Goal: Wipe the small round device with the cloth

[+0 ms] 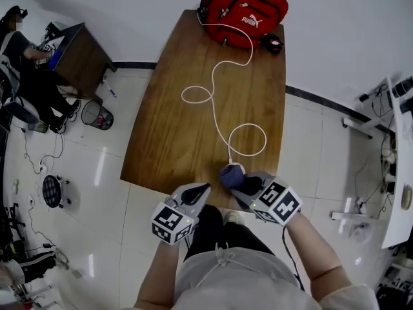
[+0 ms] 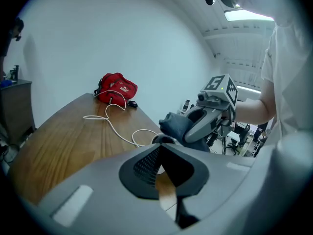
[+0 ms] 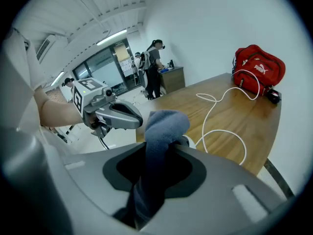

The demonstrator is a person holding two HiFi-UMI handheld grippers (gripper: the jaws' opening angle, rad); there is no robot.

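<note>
At the near edge of a wooden table (image 1: 174, 128), low in the centre of the head view, a person works two hand-held grippers. The right gripper (image 1: 247, 185) is clamped on a bunched dark blue cloth (image 1: 231, 175), which sticks out past its jaws above the small round device (image 2: 164, 139). The dark-topped device sits by the table's near edge, where a looping white cable (image 1: 216, 118) ends, at the centre of the left gripper view. Whether cloth and device touch cannot be told. The left gripper (image 1: 200, 191), its jaws closed together on nothing, is held just left of the cloth. A red bag (image 1: 244, 8) lies at the table's far end, top of the frame.
</note>
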